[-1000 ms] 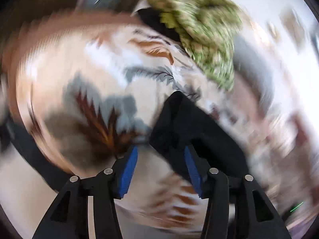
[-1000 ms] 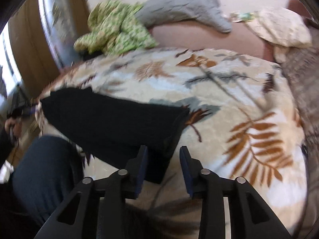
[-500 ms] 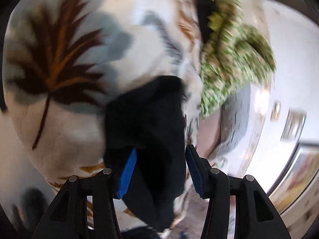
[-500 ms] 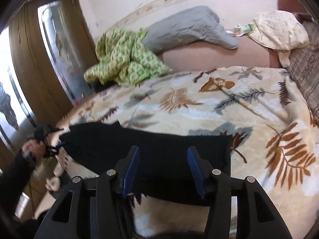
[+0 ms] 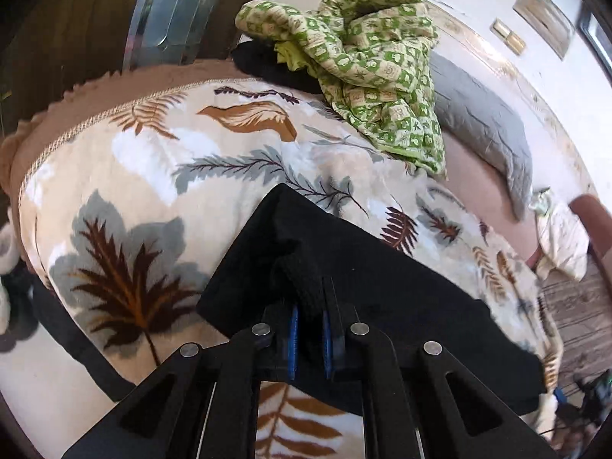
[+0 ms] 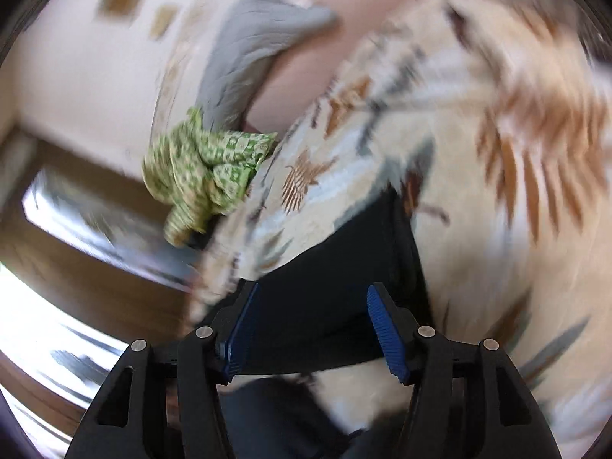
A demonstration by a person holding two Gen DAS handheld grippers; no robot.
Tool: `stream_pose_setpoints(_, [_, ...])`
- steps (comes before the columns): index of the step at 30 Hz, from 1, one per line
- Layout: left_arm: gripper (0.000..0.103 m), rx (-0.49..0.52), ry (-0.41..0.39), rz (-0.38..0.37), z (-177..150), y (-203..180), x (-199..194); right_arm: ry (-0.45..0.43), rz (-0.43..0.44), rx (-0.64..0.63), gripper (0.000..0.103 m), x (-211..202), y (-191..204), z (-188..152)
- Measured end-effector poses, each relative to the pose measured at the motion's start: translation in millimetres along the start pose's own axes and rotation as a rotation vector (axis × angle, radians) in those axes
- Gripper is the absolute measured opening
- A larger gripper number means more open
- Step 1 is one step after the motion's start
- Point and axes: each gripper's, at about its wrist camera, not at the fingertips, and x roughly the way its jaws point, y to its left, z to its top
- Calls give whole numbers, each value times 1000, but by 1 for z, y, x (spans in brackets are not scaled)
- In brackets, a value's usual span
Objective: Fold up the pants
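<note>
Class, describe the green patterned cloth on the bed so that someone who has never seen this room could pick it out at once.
Start at the bed's leaf-print blanket and follow it to its far edge, near the wooden door. There the green patterned cloth lies in a crumpled heap, beside a grey pillow and partly over something black. Unlike the flat black pants and the plain pillow, it is bright green with small cream squares.

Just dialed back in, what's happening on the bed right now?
A person is folding black pants on a leaf-print blanket. The left tongs are shut on a bunched edge of the pants. The right tongs are opening over the fabric, pads clear of it. A green patterned cloth lies behind.
</note>
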Motion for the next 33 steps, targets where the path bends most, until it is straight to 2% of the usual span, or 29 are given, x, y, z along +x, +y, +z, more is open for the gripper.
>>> stream_pose_setpoints(2, [8,-18,8,2,-4,3,1,23,40,84,60,-1,-15,4])
stream_pose_setpoints(4, [8,-49,22,-4,-4,4,10,43,39,111,60,-1,-22,5])
stream_pose_setpoints(6, [9,-68,36,-4,-6,-5,22,80,33,111,60,2,-25,7])
stream_pose_setpoints(11, [10,-112,57,-32,-3,0,38,152,34,111,60,24,-29,12])
stream_pose_setpoints(13, [9,-105,56,-28,-2,-1,38,166,-14,114,60,34,-30,14])
stream_pose_setpoints(14, [9,-100,54,-27,-2,-2,37,169,-33,109,55,37,-30,15])
stream_pose_setpoints(16, [8,-90,47,-26,-1,-3,35,162,-112,72,13,40,-29,17])
stream_pose_setpoints(17, [7,-84,40,-27,0,-4,32,160,-133,50,3,40,-28,16])
stream_pose_setpoints(20, [7,-76,23,-48,5,-2,20,137,-161,-53,3,29,-14,8])
stream_pose_setpoints(23, [7,-86,9,-53,10,9,12,154,-156,-90,3,19,-14,-1])
stream_pose_setpoints(27, [7,-83,62,-8,0,17,29,191,-158,-39,3,25,-35,-6])
stream_pose_setpoints(33, [7,-94,48,-6,-3,14,19,191,-168,-51,3,25,-32,-4])
